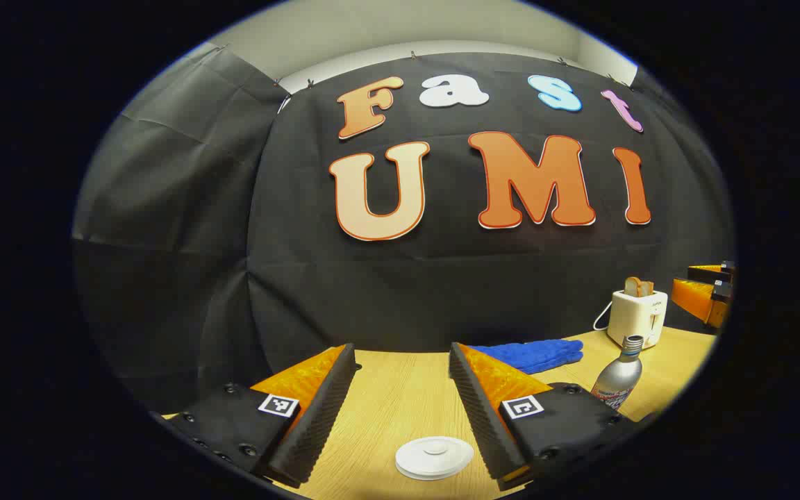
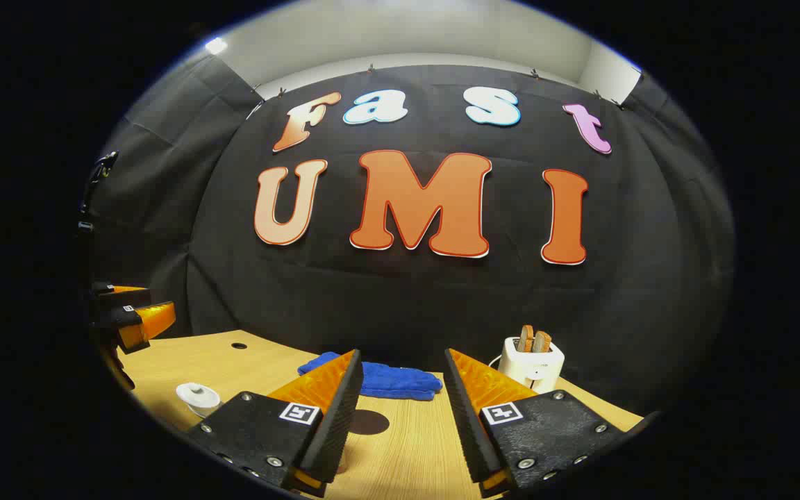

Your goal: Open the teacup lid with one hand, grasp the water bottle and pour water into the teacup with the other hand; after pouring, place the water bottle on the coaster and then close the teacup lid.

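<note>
In the left gripper view, my left tool (image 1: 400,389) hangs released, fingers spread wide above the wooden table (image 1: 400,396). The white teacup lid (image 1: 434,456) sits low in the frame between the fingers, on its cup. The silver water bottle (image 1: 619,378) stands at lower right, near a blue cloth (image 1: 532,354) and a white toaster (image 1: 637,316).

In the right gripper view, my right tool (image 2: 400,399) is likewise released. A dark round coaster (image 2: 369,421) lies between its fingers; the lidded cup is at lower left.
</note>
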Available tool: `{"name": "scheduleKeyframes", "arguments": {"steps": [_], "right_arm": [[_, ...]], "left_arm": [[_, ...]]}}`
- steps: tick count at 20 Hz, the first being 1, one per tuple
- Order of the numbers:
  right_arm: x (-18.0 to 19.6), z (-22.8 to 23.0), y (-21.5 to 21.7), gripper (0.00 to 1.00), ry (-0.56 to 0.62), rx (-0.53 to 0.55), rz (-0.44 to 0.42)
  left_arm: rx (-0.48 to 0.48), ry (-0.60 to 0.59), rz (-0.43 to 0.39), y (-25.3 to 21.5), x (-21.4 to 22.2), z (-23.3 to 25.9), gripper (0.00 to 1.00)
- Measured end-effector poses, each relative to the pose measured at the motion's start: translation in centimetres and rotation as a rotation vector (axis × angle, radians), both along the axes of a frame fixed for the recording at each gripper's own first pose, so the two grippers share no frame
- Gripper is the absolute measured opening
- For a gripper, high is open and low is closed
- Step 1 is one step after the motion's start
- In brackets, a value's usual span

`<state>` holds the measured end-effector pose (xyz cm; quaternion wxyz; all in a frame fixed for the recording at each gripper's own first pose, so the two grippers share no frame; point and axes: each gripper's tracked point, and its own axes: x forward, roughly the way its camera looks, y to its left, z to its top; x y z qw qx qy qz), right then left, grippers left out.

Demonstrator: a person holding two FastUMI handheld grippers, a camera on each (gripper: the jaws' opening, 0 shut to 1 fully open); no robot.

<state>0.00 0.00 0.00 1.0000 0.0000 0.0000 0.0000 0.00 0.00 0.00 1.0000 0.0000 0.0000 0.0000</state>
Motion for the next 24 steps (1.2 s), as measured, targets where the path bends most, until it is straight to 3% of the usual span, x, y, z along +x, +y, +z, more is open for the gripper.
{"name": "scheduleKeyframes", "arguments": {"steps": [19,24], "right_arm": [[-0.1,0.0,0.5,0.75,0.008,-0.002,0.018],[-0.4,-0.4,1.2,0.81,0.015,-0.009,0.039]], "left_arm": [[-0.007,-0.004,-0.002,0.1,0.0,0.1,0.91],[-0.014,0.012,-0.013,-0.1,0.0,-0.6,0.91]]}}
